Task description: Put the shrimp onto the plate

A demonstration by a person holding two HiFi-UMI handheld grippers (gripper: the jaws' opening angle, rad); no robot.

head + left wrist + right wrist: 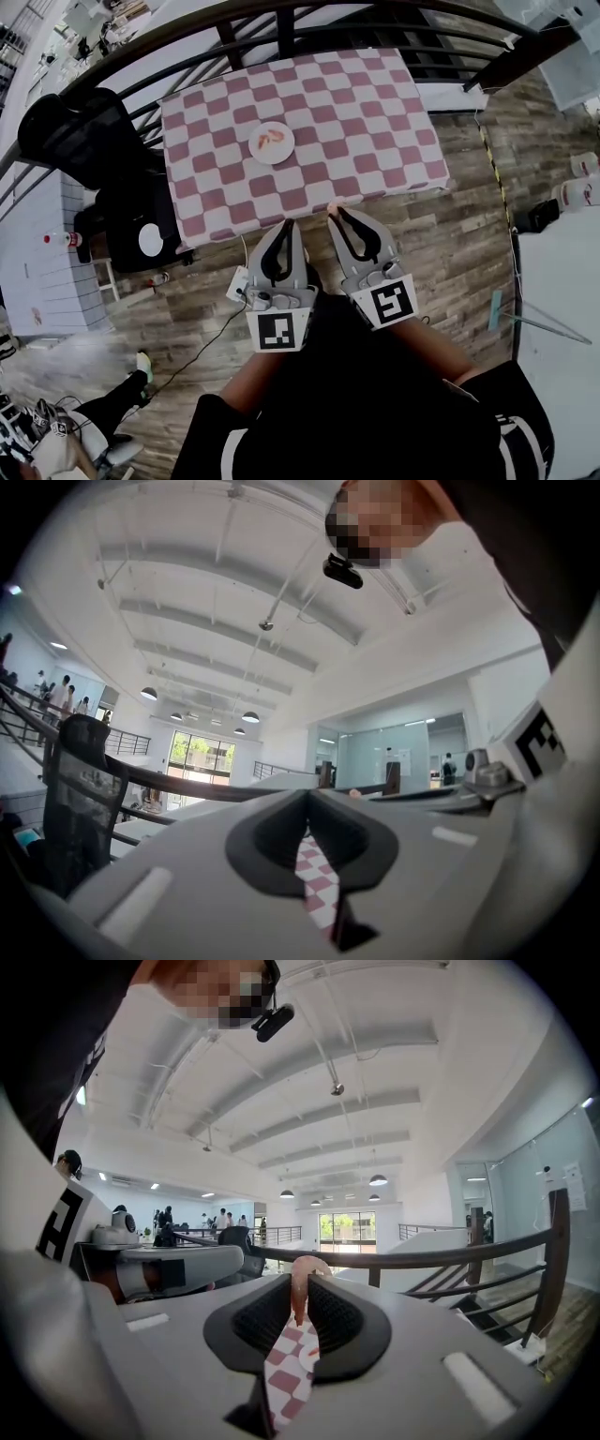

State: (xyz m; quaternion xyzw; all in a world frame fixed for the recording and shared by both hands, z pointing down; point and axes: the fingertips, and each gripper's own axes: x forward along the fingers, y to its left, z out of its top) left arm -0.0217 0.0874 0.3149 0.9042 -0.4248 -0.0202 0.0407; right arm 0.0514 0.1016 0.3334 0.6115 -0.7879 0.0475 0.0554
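Jaws of my right gripper (pixel 335 212) pinched a shrimp (pixel 298 1286) upright; plate (pixel 272 142) lay ahead-left; left gripper (pixel 287 225) closed, empty.

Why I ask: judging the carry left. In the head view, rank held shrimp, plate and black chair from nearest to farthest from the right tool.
1. Held shrimp: pinched in the right tool.
2. Plate: ahead and left, on the checkered cloth.
3. Black chair: far left, off the cloth.
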